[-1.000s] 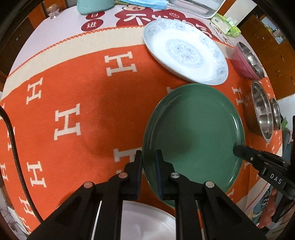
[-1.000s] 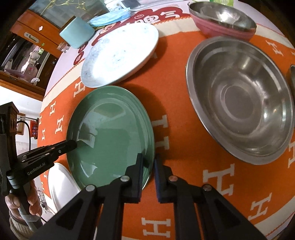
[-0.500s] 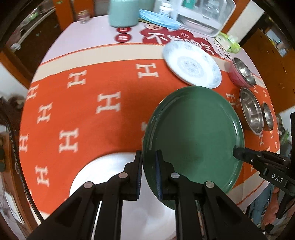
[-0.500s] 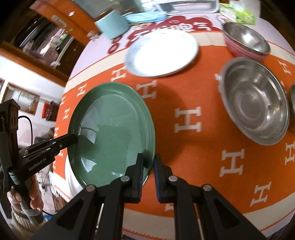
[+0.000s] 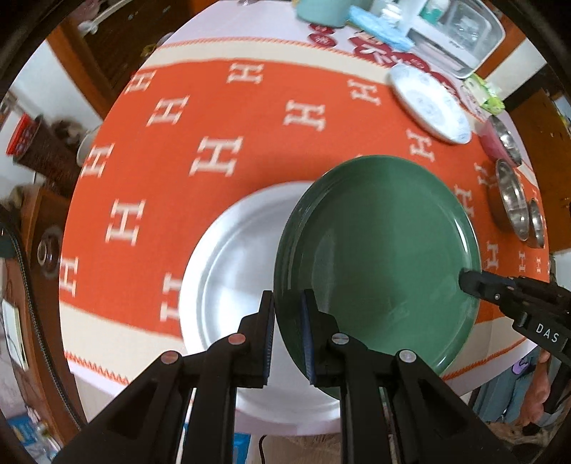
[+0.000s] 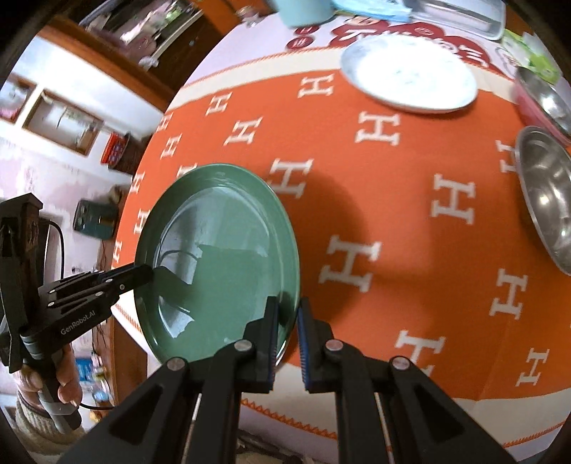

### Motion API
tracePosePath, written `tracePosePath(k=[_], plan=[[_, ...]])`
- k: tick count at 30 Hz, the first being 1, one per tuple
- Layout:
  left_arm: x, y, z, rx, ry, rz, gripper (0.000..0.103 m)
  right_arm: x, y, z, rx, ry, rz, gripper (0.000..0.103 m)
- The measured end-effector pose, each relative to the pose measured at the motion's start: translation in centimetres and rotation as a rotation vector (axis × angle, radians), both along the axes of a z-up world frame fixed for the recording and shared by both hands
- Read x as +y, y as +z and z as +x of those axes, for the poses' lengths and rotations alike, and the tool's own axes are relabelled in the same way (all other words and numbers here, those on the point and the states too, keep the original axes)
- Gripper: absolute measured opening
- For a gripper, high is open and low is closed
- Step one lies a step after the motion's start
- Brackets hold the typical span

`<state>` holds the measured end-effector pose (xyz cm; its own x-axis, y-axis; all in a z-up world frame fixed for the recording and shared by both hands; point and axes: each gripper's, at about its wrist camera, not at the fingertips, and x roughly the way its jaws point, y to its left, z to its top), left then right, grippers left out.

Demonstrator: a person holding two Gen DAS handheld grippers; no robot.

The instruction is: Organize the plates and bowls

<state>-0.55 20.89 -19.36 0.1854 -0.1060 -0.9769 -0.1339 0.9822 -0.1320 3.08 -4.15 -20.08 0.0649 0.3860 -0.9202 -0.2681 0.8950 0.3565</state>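
Note:
A large green plate (image 5: 378,257) hangs in the air above the table, held by both grippers on opposite rims. My left gripper (image 5: 287,321) is shut on its near rim; the right gripper (image 5: 467,280) clamps the far rim. In the right wrist view my right gripper (image 6: 285,328) is shut on the green plate (image 6: 217,257), with the left gripper (image 6: 146,273) on the opposite rim. A plain white plate (image 5: 232,271) lies on the table below, partly hidden by the green one. A patterned white plate (image 5: 428,101) lies far back.
The orange tablecloth with white H marks (image 5: 214,117) covers the table. Steel bowls (image 6: 546,192) and a pink bowl (image 6: 542,103) stand at the right. A teal cup (image 6: 303,10) and a clear tray (image 5: 460,35) stand at the back. The table's front edge is close below.
Both grippers have lifted the green plate higher and carried it toward the near left; the white plate under it has come into view.

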Motion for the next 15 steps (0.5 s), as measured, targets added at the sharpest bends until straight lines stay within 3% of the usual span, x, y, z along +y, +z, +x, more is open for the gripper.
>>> tracePosePath(k=[15], plan=[[2.1,-3.5,-2.8,0.059,0.045,0.012,0.012,3.2,-3.1,-1.4,0.056,0.070,-0.039,0.010]])
